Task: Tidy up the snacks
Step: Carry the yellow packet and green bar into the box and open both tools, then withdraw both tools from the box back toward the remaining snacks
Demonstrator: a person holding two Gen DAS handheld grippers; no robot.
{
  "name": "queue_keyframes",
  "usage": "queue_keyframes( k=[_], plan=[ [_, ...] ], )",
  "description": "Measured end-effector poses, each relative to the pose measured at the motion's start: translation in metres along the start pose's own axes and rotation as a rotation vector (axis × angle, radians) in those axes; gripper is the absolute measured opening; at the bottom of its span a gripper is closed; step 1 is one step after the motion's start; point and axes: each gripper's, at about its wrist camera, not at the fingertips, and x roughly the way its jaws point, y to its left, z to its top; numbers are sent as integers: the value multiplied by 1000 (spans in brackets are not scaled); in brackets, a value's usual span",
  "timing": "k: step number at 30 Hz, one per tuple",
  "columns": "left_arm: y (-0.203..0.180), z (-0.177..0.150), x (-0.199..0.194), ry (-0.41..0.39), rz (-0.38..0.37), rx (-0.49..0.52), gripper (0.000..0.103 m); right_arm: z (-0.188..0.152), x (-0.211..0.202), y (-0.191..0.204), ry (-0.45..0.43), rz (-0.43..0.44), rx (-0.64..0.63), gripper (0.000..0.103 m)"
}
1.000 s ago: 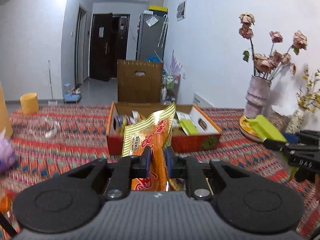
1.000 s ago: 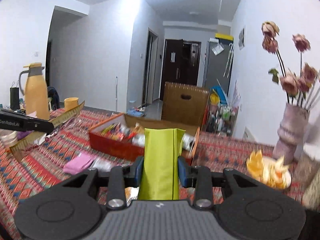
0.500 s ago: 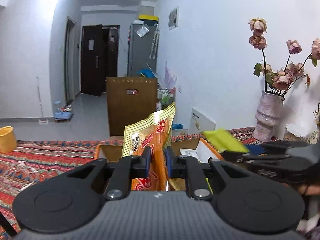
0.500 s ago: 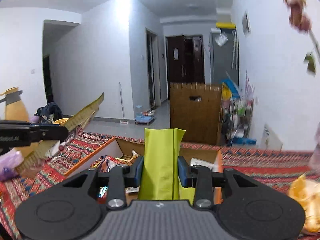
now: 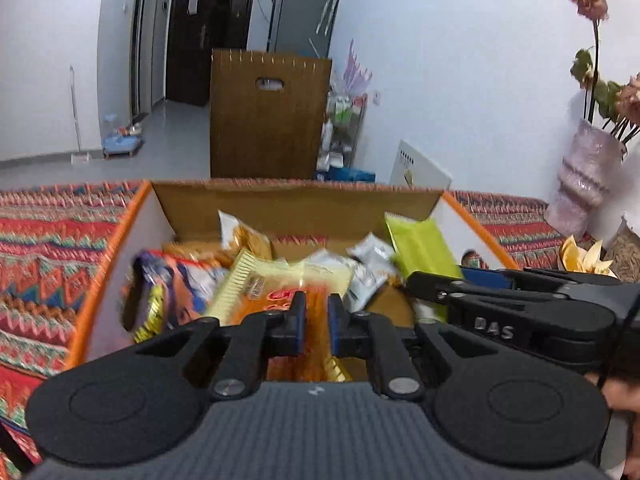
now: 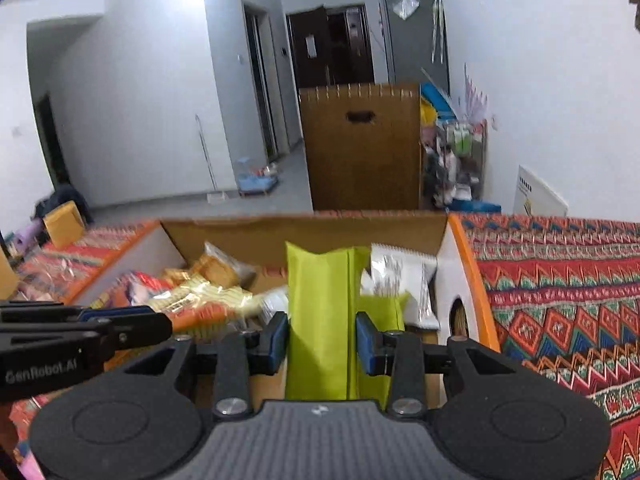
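Observation:
An open cardboard box (image 5: 296, 196) with orange rims holds several snack packets. My left gripper (image 5: 316, 308) hangs over the box's middle, shut on an orange and yellow snack packet (image 5: 256, 284) that droops onto the pile. In the right wrist view my right gripper (image 6: 322, 336) is above the box's (image 6: 304, 232) right end. Its jaws are opening, and a green packet (image 6: 320, 292) stands upright between pads that still touch it. Each gripper shows in the other's view: the right gripper (image 5: 416, 280) with the green packet (image 5: 420, 244), the left gripper (image 6: 160, 324) at the left edge.
A second green packet (image 6: 380, 312) and a white packet (image 6: 400, 276) lie at the box's right end. The patterned tablecloth (image 6: 560, 280) spreads around it. A vase with dried flowers (image 5: 584, 176) stands far right. A tall brown carton (image 5: 268, 120) stands behind the table.
Both grippers have travelled forward and down with their packets, from short of the box to over its inside. The orange packet now tips forward onto the pile.

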Motion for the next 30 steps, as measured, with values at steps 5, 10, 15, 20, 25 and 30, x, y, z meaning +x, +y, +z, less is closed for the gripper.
queue_keyframes(
  k=[5, 10, 15, 20, 25, 30],
  plan=[
    [9, -2, 0, -14, -17, -47, 47, -3, -2, 2, -22, -14, 15, 60],
    [6, 7, -23, -75, -35, -27, 78, 5, -17, 2, -65, -11, 8, 72],
    [1, 18, -46, -86, 17, 17, 87, 22, -39, 2, -99, -2, 9, 77],
    [0, 12, -92, -125, -20, 28, 100, 21, -92, 11, -172, 9, -26, 90],
    [-13, -4, -151, -186, 14, 92, 103, 12, -154, 18, -225, 2, -66, 102],
    [-30, -34, -213, -256, 40, 132, 103, -9, -218, 22, -265, 24, -92, 103]
  ],
)
